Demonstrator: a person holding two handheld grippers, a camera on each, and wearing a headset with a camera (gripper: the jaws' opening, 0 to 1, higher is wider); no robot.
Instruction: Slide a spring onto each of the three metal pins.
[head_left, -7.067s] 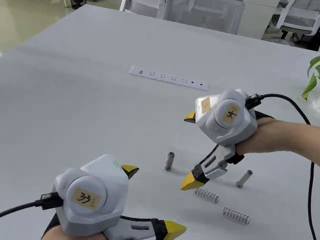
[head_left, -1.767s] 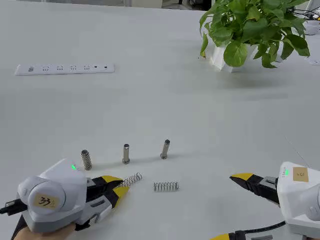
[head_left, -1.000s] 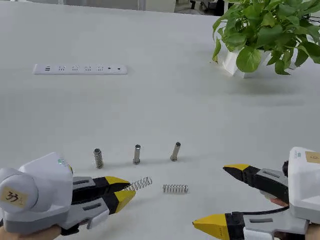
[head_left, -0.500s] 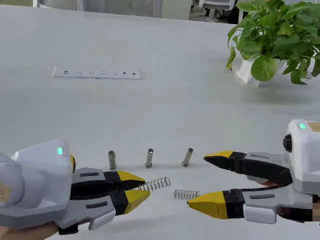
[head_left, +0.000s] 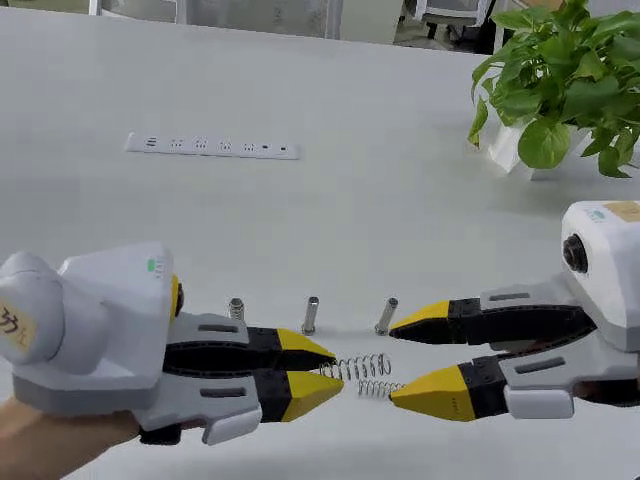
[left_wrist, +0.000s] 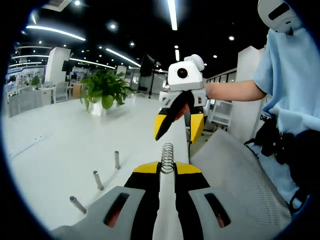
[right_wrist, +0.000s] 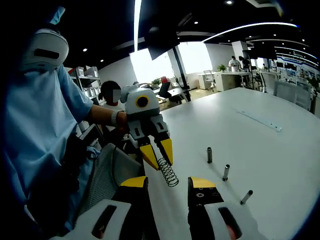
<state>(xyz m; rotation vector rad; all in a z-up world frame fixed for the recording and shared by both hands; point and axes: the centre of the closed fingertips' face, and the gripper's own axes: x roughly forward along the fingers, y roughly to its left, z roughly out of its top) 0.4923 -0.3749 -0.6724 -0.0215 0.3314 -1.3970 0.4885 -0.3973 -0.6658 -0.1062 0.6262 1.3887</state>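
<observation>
So we're sitting at roughly one out of three here. The first pin (head_left: 237, 308) is already wearing a spring, while the middle pin (head_left: 311, 314) and the third pin (head_left: 386, 315) are both standing bare, the third one leaning a bit. We're pinching the second spring (head_left: 358, 367) by one end in the left gripper (head_left: 335, 367), jaws squeezed down narrow on it. Most of the coil is sticking out free past the tips, pointing across at the right gripper (head_left: 396, 365). That one is gaping wide and carrying nothing, and its tips are sitting right by the free end of the spring, one jaw above and one below, so we're guessing a handover or re-grip is the step in hand. From the right gripper view the coil is poking out just beyond our open jaws. As for the pins, the second spring is hanging in front of the row, on our side of it, and looks lifted off the table (head_left: 400, 200), so we're not calling it lined up with any pin yet. The last spring (head_left: 373, 389) is lying flat on the table just under the held one, partly tucked behind the right gripper's lower jaw. So we're looking at two springs left to seat.
</observation>
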